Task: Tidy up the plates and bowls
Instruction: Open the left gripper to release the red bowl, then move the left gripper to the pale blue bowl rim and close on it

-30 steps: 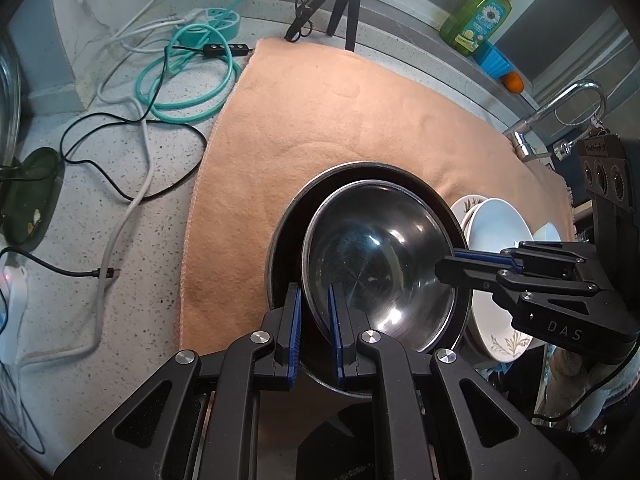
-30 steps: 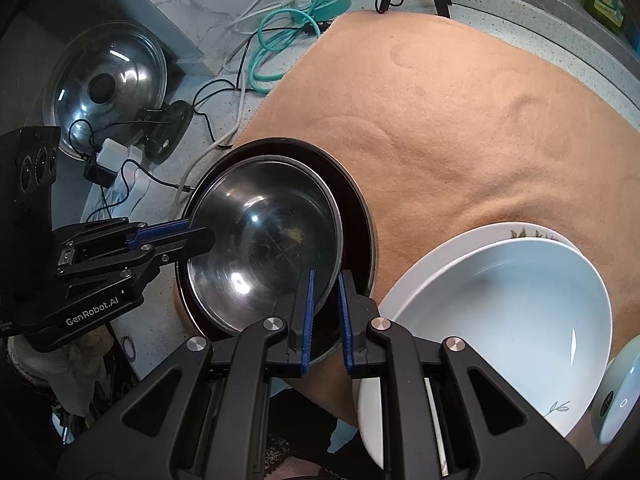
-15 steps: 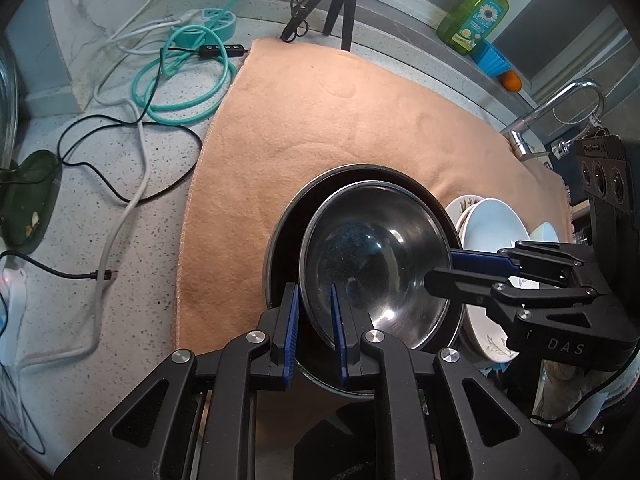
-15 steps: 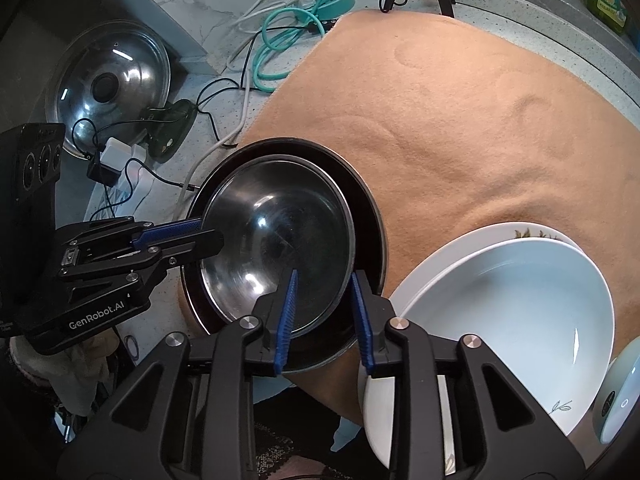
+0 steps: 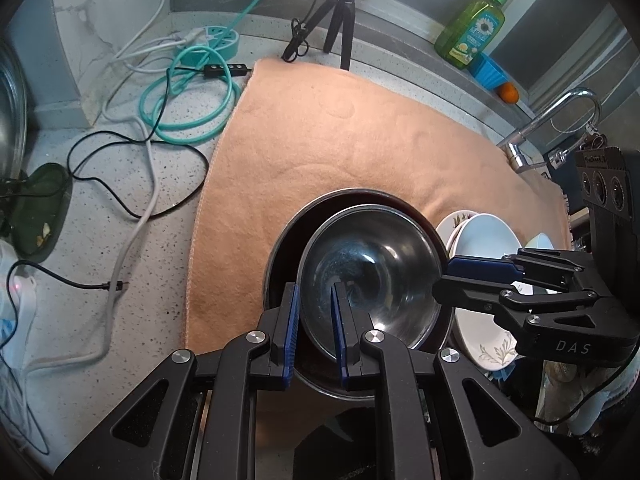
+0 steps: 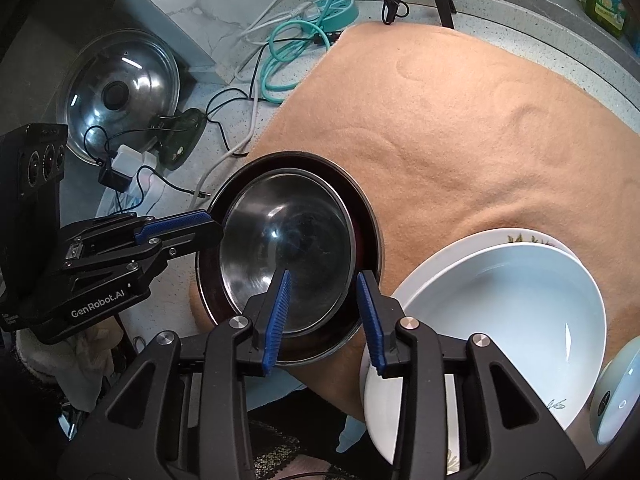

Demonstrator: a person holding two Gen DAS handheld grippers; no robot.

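A steel bowl (image 5: pixel 372 272) (image 6: pixel 288 248) sits inside a wider dark dish (image 5: pixel 280 256) (image 6: pixel 368 216) on the peach towel. My left gripper (image 5: pixel 314 312) (image 6: pixel 216 226) is shut on the bowl's near rim. At the opposite rim, my right gripper (image 6: pixel 324 308) (image 5: pixel 442 280) is opening: the rim stands between its blue pads (image 6: pixel 280 308) without touching them. Beside the dish on the right, a white bowl (image 6: pixel 512 312) (image 5: pixel 488 240) rests on a leaf-patterned white plate (image 6: pixel 500 236) (image 5: pixel 452 220).
The peach towel (image 5: pixel 320 140) covers the speckled counter. Cables and a teal hose (image 5: pixel 188 92) lie at its left, near a pot lid (image 6: pixel 120 88). A tripod (image 5: pixel 340 12), a soap bottle (image 5: pixel 472 28) and a faucet (image 5: pixel 560 112) stand behind. A small pale bowl (image 6: pixel 616 396) sits far right.
My right gripper's pads have spread apart and let go of the steel bowl's rim. The left gripper keeps its hold, and neither hand has shifted much.
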